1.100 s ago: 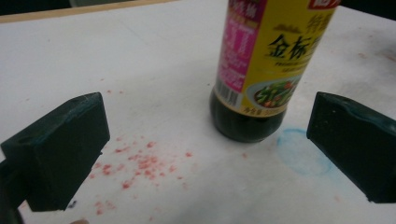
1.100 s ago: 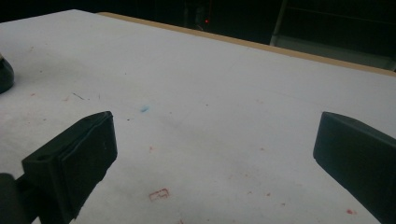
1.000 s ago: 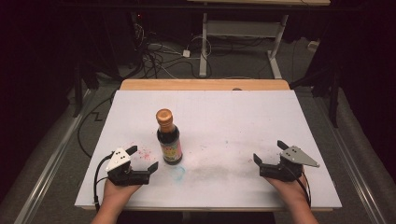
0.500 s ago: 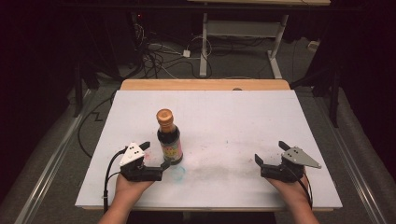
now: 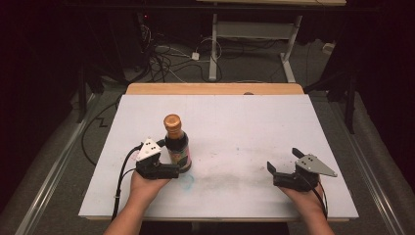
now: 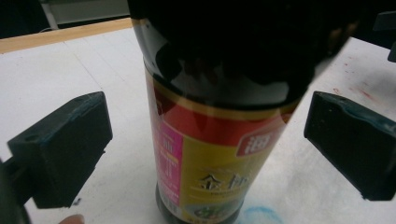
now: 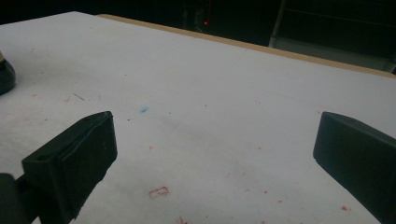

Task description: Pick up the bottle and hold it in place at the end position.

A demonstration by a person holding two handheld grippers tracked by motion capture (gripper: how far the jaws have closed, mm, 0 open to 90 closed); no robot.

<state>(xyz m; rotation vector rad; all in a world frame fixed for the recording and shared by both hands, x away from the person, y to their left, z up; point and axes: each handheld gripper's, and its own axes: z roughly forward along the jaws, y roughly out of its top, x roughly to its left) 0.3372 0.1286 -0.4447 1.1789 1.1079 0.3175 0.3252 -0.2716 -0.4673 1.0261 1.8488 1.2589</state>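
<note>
Left gripper (image 5: 177,160), held in a hand at the near left of the white table (image 5: 254,122), has its black jaws spread wide on either side of a dark glass sauce bottle (image 5: 177,144) with a gold cap and a red and yellow label. In the left gripper view, gaps show between each jaw and the bottle (image 6: 219,140), so nothing is clamped. The bottle stands upright, left of the table's centre. Right gripper (image 5: 284,164) rests at the near right, well apart from the bottle, jaws wide open and empty.
</note>
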